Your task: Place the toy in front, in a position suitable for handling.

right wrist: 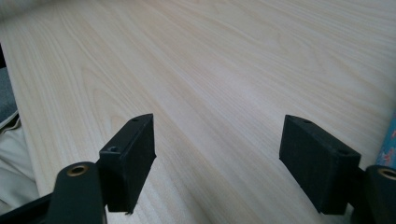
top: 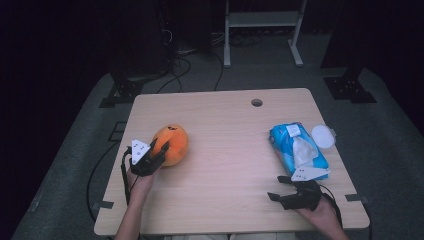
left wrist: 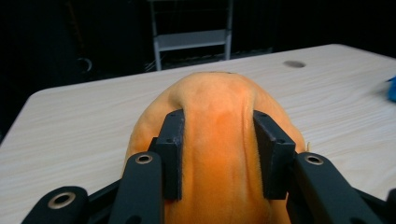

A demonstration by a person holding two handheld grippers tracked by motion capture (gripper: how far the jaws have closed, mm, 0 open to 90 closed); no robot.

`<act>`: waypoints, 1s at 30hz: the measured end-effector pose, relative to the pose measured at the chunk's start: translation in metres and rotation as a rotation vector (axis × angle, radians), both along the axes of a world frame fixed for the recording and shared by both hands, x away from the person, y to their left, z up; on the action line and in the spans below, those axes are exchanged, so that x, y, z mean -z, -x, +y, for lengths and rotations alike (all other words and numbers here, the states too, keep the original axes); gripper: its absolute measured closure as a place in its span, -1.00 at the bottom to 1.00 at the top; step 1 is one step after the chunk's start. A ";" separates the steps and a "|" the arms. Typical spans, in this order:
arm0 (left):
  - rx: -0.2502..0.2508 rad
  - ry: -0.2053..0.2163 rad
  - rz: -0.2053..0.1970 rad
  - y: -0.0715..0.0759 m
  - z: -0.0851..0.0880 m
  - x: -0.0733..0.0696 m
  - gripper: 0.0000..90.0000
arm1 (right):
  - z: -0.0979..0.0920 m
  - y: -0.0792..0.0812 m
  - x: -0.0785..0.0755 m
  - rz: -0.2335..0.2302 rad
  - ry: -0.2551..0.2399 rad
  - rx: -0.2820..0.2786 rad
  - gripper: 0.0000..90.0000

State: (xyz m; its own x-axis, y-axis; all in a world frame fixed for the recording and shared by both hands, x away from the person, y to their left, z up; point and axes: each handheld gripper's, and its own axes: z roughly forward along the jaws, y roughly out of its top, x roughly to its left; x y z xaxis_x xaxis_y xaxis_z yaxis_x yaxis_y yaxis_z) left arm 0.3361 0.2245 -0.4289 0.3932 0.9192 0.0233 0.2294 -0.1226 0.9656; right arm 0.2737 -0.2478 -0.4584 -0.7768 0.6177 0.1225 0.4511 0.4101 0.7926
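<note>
Orange plush toy (left wrist: 217,140) squeezed between left gripper (left wrist: 218,151) fingers; right gripper (right wrist: 217,163) fingers spread apart

Counted on the tabletop (top: 225,150): one orange plush toy (top: 172,142), one blue wipes pack (top: 297,150), one white round lid (top: 323,136).
</note>
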 end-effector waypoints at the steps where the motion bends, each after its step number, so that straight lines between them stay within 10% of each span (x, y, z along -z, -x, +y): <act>1: 0.013 0.012 -0.002 0.001 -0.003 -0.001 0.34 | -0.001 0.001 -0.001 -0.005 -0.003 0.003 -0.43; 17: 0.308 0.044 0.018 0.020 -0.075 -0.004 0.34 | -0.021 0.017 -0.042 -0.203 -0.076 0.081 -0.43; 22: 0.436 -0.013 0.055 0.031 -0.109 0.008 0.34 | -0.031 0.014 -0.063 -0.292 -0.093 0.133 -0.43; 30: 0.539 -0.018 0.061 0.040 -0.133 0.012 0.33 | -0.047 -0.021 -0.072 -0.326 0.008 0.229 -0.42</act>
State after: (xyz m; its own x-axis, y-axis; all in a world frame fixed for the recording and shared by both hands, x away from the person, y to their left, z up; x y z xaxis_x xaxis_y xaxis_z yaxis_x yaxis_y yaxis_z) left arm 0.2959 0.0912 -0.4409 0.8099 0.5866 -0.0002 0.1849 -0.2550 0.9491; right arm 0.2949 -0.2946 -0.3868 -0.6158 0.7797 -0.1131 0.2573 0.3348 0.9065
